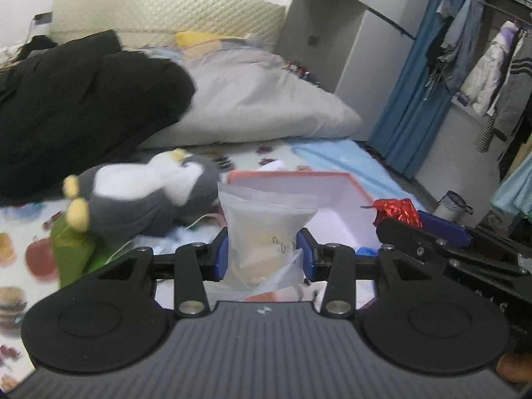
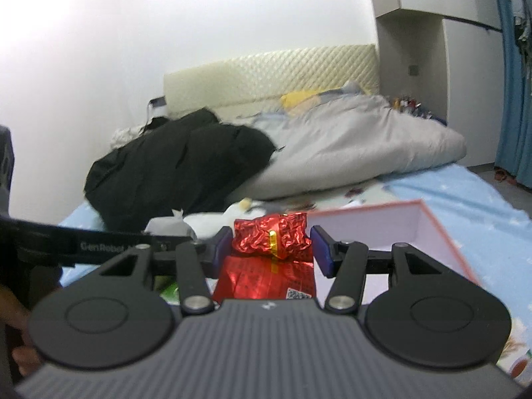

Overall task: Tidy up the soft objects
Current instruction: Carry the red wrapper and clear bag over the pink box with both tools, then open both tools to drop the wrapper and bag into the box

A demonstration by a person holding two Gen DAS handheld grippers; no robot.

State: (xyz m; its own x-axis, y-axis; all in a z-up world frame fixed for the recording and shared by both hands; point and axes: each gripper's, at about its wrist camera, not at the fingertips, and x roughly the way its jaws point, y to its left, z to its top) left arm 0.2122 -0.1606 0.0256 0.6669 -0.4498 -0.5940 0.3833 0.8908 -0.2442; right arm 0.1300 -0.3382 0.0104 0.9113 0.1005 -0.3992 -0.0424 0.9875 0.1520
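Both grippers loaded over the bed, pink box w/ nothing visible inside yet.

L to R in left wrist view: black coat (image 1: 83,106) far left on the bed; grey-white penguin plush (image 1: 146,193) lies near it w/ a green item (image 1: 71,249) just beside, both loose. Left gripper (image 1: 262,252) clamps a clear plastic pouch (image 1: 266,232) between its blue pads, held above the sheet. Open pink box (image 1: 332,199) sits just behind, what shows of its inside looks bare. Right gripper (image 2: 271,249) pinches a red foil pack (image 2: 271,236), near the box's left wall. Judged early stage: two items in hand, none boxed; plush & green item left.
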